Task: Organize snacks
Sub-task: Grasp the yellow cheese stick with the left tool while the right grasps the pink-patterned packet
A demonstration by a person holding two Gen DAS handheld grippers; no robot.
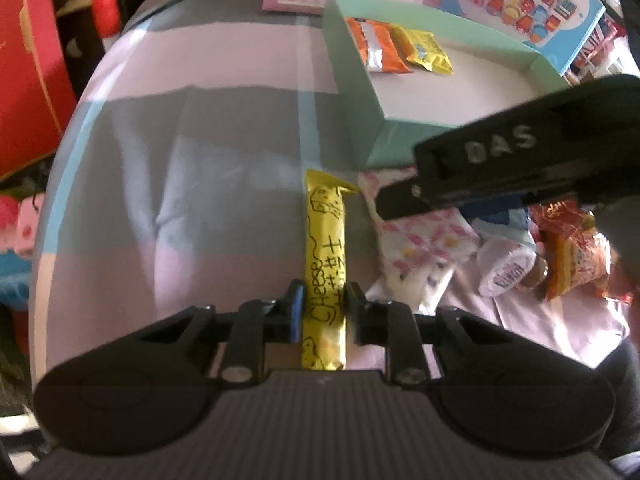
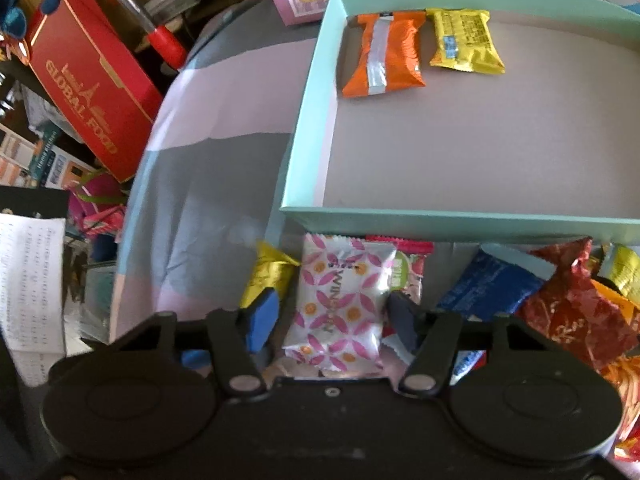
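Yellow cheese stick (image 1: 325, 276) clamped in left claw (image 1: 322, 312); right claw (image 2: 332, 316) apart around pink-patterned packet (image 2: 340, 304).

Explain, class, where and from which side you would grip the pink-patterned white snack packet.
Grip the pink-patterned white packet across its width at mid-length, coming from above. It lies flat with both long edges exposed, and the right gripper already straddles them.

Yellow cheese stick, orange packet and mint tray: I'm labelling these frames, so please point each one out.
yellow cheese stick (image 1: 325, 256): left wrist view, middle of wrapper.
orange packet (image 2: 386, 54): right wrist view, centre, on its silver seam.
mint tray (image 2: 308, 120): right wrist view, left wall.
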